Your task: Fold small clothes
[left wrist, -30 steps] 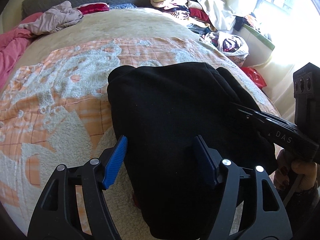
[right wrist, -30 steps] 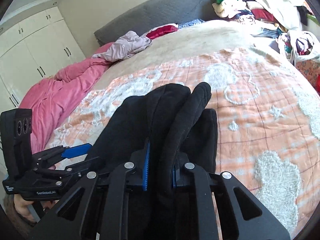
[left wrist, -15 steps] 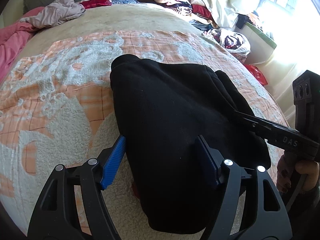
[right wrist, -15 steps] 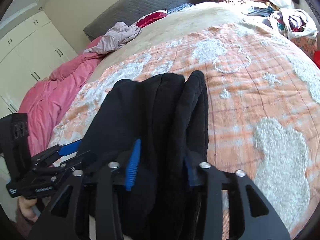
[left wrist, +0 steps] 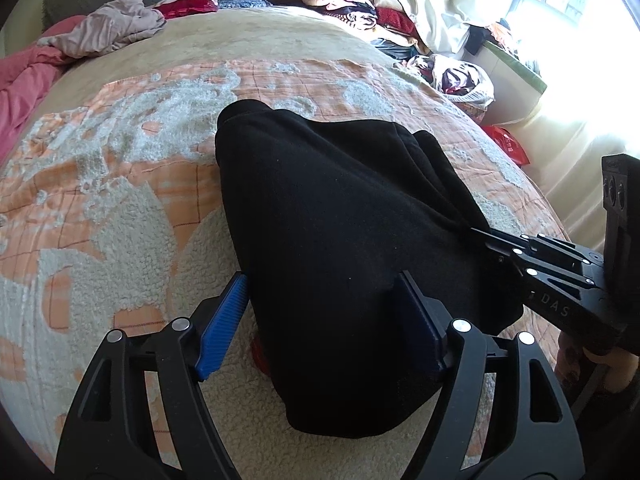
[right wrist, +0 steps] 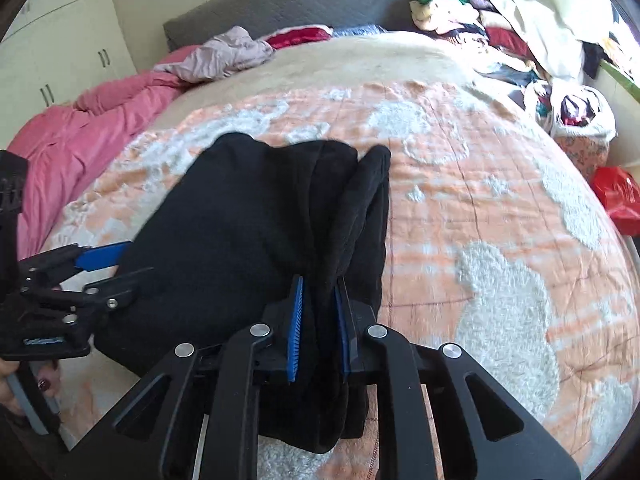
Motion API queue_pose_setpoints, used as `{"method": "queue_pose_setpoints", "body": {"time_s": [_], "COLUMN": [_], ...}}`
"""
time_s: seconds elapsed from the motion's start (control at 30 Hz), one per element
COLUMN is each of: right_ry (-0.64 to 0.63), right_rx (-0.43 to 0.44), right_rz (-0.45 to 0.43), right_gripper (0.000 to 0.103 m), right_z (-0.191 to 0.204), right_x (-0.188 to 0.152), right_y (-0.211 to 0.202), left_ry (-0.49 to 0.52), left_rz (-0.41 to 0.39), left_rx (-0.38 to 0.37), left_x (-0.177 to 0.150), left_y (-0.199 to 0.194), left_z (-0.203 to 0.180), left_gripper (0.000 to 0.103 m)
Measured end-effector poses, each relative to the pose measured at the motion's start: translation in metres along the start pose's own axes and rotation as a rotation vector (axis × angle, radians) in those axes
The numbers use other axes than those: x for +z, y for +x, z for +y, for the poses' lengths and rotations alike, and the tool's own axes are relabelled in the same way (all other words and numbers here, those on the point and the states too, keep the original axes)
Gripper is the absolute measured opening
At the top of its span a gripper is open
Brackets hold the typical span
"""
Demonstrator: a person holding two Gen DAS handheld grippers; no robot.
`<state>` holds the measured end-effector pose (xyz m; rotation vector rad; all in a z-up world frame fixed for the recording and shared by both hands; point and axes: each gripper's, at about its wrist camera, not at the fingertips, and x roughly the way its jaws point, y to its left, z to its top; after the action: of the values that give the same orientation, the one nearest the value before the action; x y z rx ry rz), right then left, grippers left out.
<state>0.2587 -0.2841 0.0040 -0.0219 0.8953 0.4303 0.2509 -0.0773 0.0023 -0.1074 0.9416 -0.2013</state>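
Observation:
A black garment, folded to a thick bundle, lies on the orange-and-white fleece blanket. My left gripper straddles its near left part. Its jaws are opening, one blue pad beside the garment's left edge and the other resting on top. In the right wrist view the black garment runs away from me. My right gripper is closing, and its pads squeeze the thick fold along the garment's right edge. From the left wrist view, the right gripper bites that edge. The left gripper shows at the garment's left side.
A pink duvet is bunched on the bed's left, with a mauve garment near the grey headboard. Piled clothes fill the far right corner. A red bag lies off the bed's right side. White wardrobe doors stand far left.
The right gripper's jaws opened around the fold, then closed on it again, having shifted a little. The left gripper's jaws widened slightly. The raised fold now lies flatter.

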Motion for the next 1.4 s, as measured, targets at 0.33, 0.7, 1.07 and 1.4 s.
{"method": "queue_pose_setpoints", "body": {"time_s": [0.33,0.7,1.07,1.4], "right_ry": [0.110,0.053,0.020,0.019], "right_rx": [0.017,-0.063,-0.113,-0.103], "right_rz": [-0.044,-0.316,-0.470,-0.458], "right_gripper": [0.055,0.091,0.099,0.099], "right_z": [-0.014,0.009,0.025,0.048], "right_x": [-0.009,-0.031,-0.074,-0.116], "right_y": [-0.018,-0.086,-0.138,-0.153], "left_ry": [-0.028,-0.029,0.005,0.012], "left_rz": [-0.004,-0.090,-0.202,-0.219], "left_rx": [-0.006,0.010,0.037,0.046], "left_x": [-0.004,-0.008,-0.037,-0.077], "left_y": [-0.005,-0.044,-0.096,-0.119], "left_z": [0.002,0.002,-0.002,0.001], "left_gripper": [0.069,0.083,0.093,0.093]}}
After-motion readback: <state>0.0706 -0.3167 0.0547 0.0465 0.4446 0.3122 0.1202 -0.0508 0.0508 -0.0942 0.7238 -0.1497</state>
